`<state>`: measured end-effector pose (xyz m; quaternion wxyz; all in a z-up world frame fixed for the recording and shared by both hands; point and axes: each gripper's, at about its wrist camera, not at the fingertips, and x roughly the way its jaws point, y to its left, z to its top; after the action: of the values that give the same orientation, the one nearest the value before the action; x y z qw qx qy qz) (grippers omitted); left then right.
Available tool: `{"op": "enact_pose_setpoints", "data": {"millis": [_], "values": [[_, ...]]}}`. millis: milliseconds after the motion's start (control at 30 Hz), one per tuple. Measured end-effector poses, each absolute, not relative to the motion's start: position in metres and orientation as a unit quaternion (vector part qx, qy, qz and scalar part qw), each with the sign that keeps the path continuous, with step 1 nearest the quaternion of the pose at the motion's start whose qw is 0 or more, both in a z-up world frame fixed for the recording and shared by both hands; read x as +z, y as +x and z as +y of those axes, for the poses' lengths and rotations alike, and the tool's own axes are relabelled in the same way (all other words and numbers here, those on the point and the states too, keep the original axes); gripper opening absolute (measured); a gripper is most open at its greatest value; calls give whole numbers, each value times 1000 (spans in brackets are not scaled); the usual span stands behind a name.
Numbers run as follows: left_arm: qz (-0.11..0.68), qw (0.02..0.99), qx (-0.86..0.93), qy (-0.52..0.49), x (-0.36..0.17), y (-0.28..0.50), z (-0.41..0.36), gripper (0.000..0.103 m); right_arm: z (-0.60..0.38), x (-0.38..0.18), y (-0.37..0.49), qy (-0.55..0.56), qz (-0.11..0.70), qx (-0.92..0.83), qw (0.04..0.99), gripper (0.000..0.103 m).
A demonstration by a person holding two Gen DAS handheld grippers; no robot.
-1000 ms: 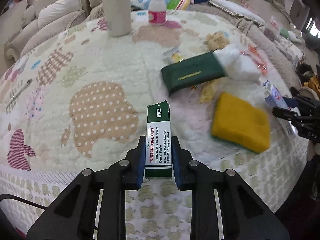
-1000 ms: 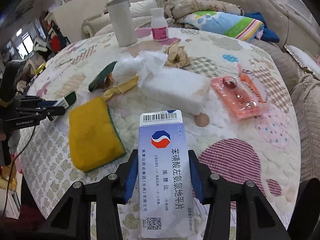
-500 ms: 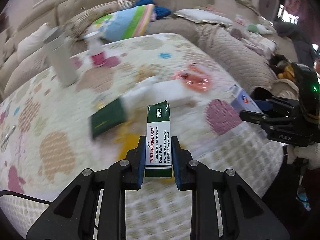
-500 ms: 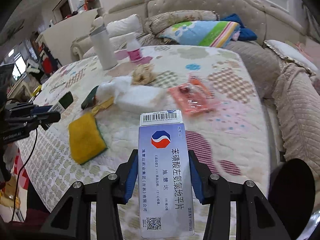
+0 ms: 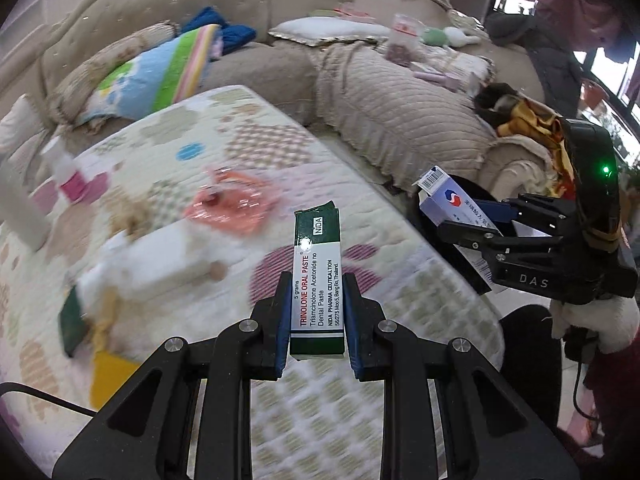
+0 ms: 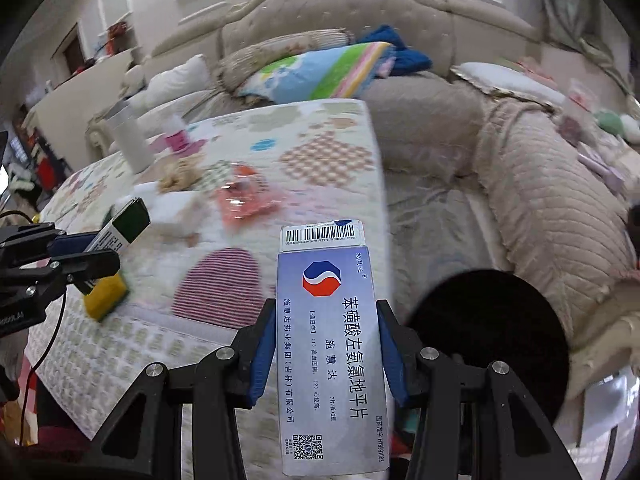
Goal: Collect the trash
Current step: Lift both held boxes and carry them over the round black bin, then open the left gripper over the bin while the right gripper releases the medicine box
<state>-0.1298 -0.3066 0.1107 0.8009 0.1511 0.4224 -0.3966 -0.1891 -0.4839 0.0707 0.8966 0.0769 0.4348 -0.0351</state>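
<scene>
The green carton (image 5: 317, 280) reads "TRINOLONE ORAL PASTE", "NIDA", "Dental Paste", pinched in the left gripper (image 5: 317, 316) jaws above the quilted tabletop (image 5: 224, 148) edge. The blue-white medicine box (image 6: 332, 344), with barcode and Chinese print, sits clamped in the right gripper (image 6: 326, 352), marked "DAS", just beside the tabletop over a black bin (image 6: 492, 344).

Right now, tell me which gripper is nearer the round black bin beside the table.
Right. The right gripper holds its blue box at the black bin; the left gripper, with the green box, is over the table, farther off.
</scene>
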Motion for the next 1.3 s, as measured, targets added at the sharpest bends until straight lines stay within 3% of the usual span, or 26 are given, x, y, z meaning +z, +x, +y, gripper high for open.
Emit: {"op": "enact_pose_setpoints", "data": {"millis": [500,1033,1100,1133,1167,1300], "values": [[442,758,-457,146,90,-145,-420,21,-576,45,-225,123,448,-121,877,46],[461,739,-479,109,75,-146,-466,23,-612,25,-219,150,453,-151,866,46],[463,737,-480,105,75,-145,-467,32,-615,25,-217,149,451,-158,866,46],[465,738,-479,102,74,-144,-466,47,-616,25,-216,150,449,-161,866,48],[466,739,-477,97,75,-143,-465,56,-618,25,-215,151,447,-164,866,53],[466,744,-471,92,76,-140,-459,56,-619,24,-216,161,446,-166,865,58]]}}
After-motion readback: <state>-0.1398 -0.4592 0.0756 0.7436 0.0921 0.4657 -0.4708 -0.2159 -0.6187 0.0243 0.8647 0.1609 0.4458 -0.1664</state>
